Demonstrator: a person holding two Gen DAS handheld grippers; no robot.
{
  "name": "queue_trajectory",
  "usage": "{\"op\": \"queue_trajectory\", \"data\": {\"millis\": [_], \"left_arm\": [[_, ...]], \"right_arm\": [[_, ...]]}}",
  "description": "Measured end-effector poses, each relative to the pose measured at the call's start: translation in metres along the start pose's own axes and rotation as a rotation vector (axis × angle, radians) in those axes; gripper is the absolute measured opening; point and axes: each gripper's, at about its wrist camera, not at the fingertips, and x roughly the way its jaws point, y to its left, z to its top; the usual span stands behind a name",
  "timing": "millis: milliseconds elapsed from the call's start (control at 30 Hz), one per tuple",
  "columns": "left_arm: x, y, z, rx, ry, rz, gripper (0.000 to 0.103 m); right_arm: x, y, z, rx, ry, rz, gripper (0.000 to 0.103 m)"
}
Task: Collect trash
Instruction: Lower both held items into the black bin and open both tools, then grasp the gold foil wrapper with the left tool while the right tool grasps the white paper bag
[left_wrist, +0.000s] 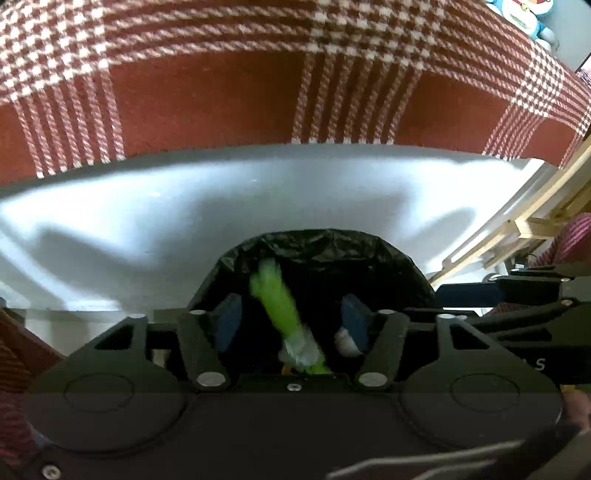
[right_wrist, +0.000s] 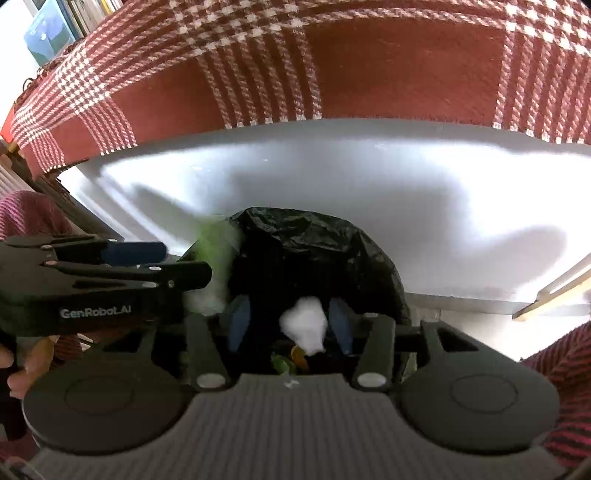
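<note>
A bin lined with a black bag (left_wrist: 325, 251) (right_wrist: 314, 240) stands open below both grippers. My left gripper (left_wrist: 291, 323) is open over its mouth. A blurred green wrapper (left_wrist: 280, 306) with a pale crumpled end hangs loose between the blue pads, clear of both. My right gripper (right_wrist: 290, 321) is open too, with a white tissue wad (right_wrist: 304, 325) in the gap, close to the right pad (right_wrist: 340, 321). From the right wrist, the left gripper (right_wrist: 177, 264) reaches in from the left, a green blur (right_wrist: 214, 247) at its tips. The right gripper (left_wrist: 443, 301) shows at the left view's right edge.
A red and white checked cloth (left_wrist: 258, 92) (right_wrist: 369, 66) hangs across the back, above a white floor (left_wrist: 184, 206). A wooden frame (left_wrist: 535, 221) slants on the right. A person's hand (right_wrist: 22, 365) and striped sleeve (right_wrist: 565, 350) flank the grippers. Books (right_wrist: 55, 29) stand at the far left.
</note>
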Motion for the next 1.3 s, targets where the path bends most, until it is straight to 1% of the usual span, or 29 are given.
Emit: {"op": "queue_trajectory", "data": {"millis": [33, 133, 233, 300, 333, 433, 500, 667, 767, 867, 900, 933, 967, 1000, 1100, 1167, 1300], "left_arm": [[-0.003, 0.0, 0.002, 0.004, -0.004, 0.004, 0.067], [-0.009, 0.001, 0.006, 0.011, -0.016, 0.025, 0.072], [-0.018, 0.001, 0.011, 0.013, -0.026, 0.032, 0.075], [-0.03, 0.002, 0.019, 0.009, -0.038, 0.027, 0.077], [-0.037, 0.002, 0.023, 0.009, -0.049, 0.023, 0.079], [-0.066, 0.006, 0.042, 0.014, -0.119, -0.008, 0.085], [-0.083, 0.006, 0.057, 0.017, -0.178, -0.027, 0.085], [-0.108, 0.011, 0.1, 0.005, -0.313, -0.053, 0.089], [-0.118, 0.014, 0.131, -0.001, -0.378, -0.037, 0.089], [-0.125, 0.018, 0.163, -0.011, -0.463, -0.022, 0.089], [-0.124, 0.02, 0.176, -0.011, -0.485, -0.018, 0.084], [-0.121, 0.019, 0.19, -0.006, -0.504, -0.008, 0.078], [-0.118, 0.018, 0.201, -0.002, -0.512, 0.005, 0.074], [-0.115, 0.017, 0.211, 0.004, -0.516, 0.015, 0.069], [-0.104, 0.011, 0.241, 0.027, -0.553, 0.021, 0.067], [-0.094, 0.009, 0.256, 0.051, -0.599, -0.01, 0.068], [-0.076, 0.002, 0.285, 0.056, -0.598, 0.012, 0.069]], "right_arm": [[0.0, 0.0, 0.0, 0.0, -0.001, -0.001, 0.065], [-0.003, 0.0, 0.001, 0.002, -0.009, 0.002, 0.066], [-0.008, -0.001, 0.003, 0.009, -0.022, 0.007, 0.066], [-0.015, 0.0, 0.007, 0.011, -0.038, 0.005, 0.066], [-0.022, 0.001, 0.011, 0.007, -0.05, 0.003, 0.066], [-0.047, 0.003, 0.025, -0.015, -0.114, 0.001, 0.069], [-0.067, 0.003, 0.037, -0.03, -0.168, 0.002, 0.07], [-0.103, -0.002, 0.068, -0.053, -0.29, -0.014, 0.07], [-0.116, -0.006, 0.089, -0.049, -0.36, -0.029, 0.07], [-0.123, -0.011, 0.112, -0.04, -0.422, -0.037, 0.069], [-0.123, -0.01, 0.119, -0.039, -0.438, -0.032, 0.061], [-0.122, -0.01, 0.128, -0.038, -0.453, -0.027, 0.05], [-0.122, -0.01, 0.137, -0.038, -0.465, -0.023, 0.045], [-0.121, -0.01, 0.145, -0.038, -0.473, -0.018, 0.037], [-0.114, -0.008, 0.174, -0.037, -0.493, 0.003, 0.034], [-0.108, -0.006, 0.191, -0.03, -0.508, 0.007, 0.033], [-0.096, -0.005, 0.222, -0.017, -0.539, 0.019, 0.033]]}}
